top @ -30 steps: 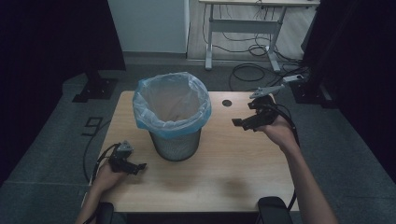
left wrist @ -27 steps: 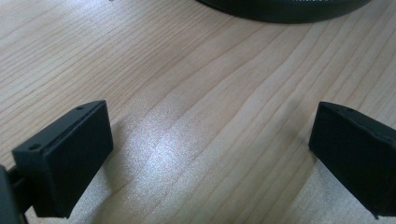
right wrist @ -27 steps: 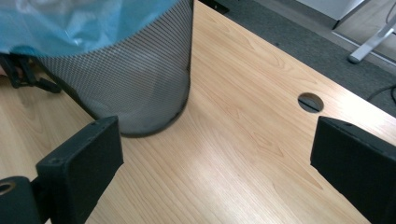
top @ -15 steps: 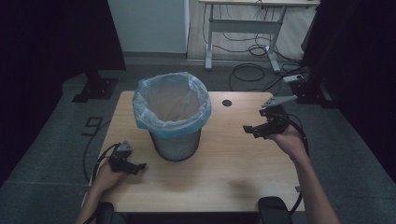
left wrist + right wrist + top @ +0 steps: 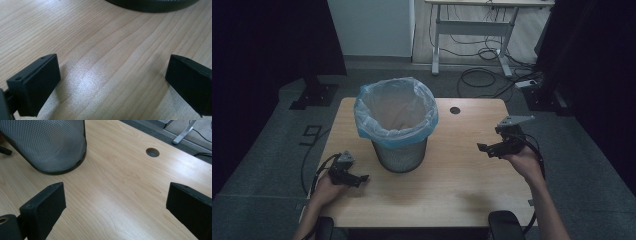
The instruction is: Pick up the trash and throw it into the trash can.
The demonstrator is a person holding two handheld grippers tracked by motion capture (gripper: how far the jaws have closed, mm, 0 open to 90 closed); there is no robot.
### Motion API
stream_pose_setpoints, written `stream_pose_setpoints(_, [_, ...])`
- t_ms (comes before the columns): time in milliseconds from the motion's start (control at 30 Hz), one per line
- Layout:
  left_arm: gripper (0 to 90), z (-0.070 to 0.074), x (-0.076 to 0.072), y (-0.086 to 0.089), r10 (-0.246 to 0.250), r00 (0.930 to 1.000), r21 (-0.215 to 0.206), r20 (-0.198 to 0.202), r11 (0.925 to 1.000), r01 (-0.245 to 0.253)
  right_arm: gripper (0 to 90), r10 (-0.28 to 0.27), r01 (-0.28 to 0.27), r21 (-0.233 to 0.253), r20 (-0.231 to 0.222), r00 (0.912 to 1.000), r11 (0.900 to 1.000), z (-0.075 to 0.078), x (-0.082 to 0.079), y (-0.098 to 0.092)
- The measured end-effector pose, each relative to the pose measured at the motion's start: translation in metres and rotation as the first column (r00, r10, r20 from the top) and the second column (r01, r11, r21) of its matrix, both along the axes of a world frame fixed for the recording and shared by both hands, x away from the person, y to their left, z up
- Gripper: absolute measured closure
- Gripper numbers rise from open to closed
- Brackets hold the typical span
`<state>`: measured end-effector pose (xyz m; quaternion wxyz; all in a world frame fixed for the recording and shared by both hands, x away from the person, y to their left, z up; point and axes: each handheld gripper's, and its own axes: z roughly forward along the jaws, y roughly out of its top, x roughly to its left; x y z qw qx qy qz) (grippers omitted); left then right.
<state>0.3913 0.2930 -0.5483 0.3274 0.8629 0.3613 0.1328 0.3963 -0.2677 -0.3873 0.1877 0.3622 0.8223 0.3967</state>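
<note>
Wooden desk [image 5: 452,175] carrying a mesh waste bin [image 5: 399,152] lined with a blue plastic bag [image 5: 394,110], standing left of the desk's centre. Left gripper [image 5: 353,178] rests low near the front left edge, just beside the bin's base; its jaws are spread apart with bare wood between them. Right gripper [image 5: 490,149] is held above the desk's right side, well apart from the bin, jaws likewise released and empty. A round cable hole [image 5: 455,110] lies near the far edge.
</note>
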Motion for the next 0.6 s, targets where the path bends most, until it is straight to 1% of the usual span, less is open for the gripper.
stream_pose_setpoints(300, [0.0,0.000,0.000,0.000,0.001,1.0000,0.000,0.001,1.0000,-0.001,2.1,0.000,0.000,-0.001,-0.024,0.9997,1.000,-0.029,-0.002,0.001])
stream_pose_setpoints(333, [0.0,0.000,0.000,0.000,0.001,1.0000,0.000,0.001,1.0000,-0.001,2.1,0.002,-0.003,-0.001,-0.028,0.9996,1.000,-0.036,-0.002,0.001])
stream_pose_setpoints(367, [0.0,0.000,0.000,0.000,0.001,1.0000,0.000,0.001,1.0000,-0.001,2.1,0.002,-0.003,-0.001,-0.028,0.9996,1.000,-0.036,-0.002,0.001])
stream_pose_setpoints(433, [0.0,0.000,0.000,0.000,0.002,1.0000,0.000,0.001,1.0000,-0.002,2.1,0.002,-0.003,-0.005,-0.030,0.9995,1.000,-0.041,-0.002,0.002])
stream_pose_setpoints(467, [0.0,0.000,0.000,0.000,0.002,1.0000,0.000,0.001,1.0000,-0.002,2.2,0.001,-0.001,-0.002,-0.033,0.9994,1.000,-0.048,-0.003,0.002])
stream_pose_setpoints(500, [0.0,0.000,0.000,0.000,0.002,1.0000,0.000,0.001,1.0000,-0.002,2.2,0.001,-0.001,-0.002,-0.033,0.9994,1.000,-0.048,-0.003,0.002])
stream_pose_setpoints(533, [0.0,0.000,0.000,0.000,0.001,1.0000,0.000,0.001,1.0000,-0.001,2.2,0.001,-0.001,-0.007,-0.037,0.9993,1.000,-0.053,-0.003,0.002])
stream_pose_setpoints(567, [0.0,0.000,0.000,0.000,0.002,1.0000,0.000,0.001,1.0000,-0.002,2.2,0.001,-0.001,-0.007,-0.037,0.9993,1.000,-0.053,-0.003,0.002])
stream_pose_setpoints(600, [0.0,0.000,0.000,0.000,0.002,1.0000,0.000,0.001,1.0000,-0.002,2.2,0.000,0.000,-0.008,-0.044,0.9990,1.000,-0.060,-0.003,0.003])
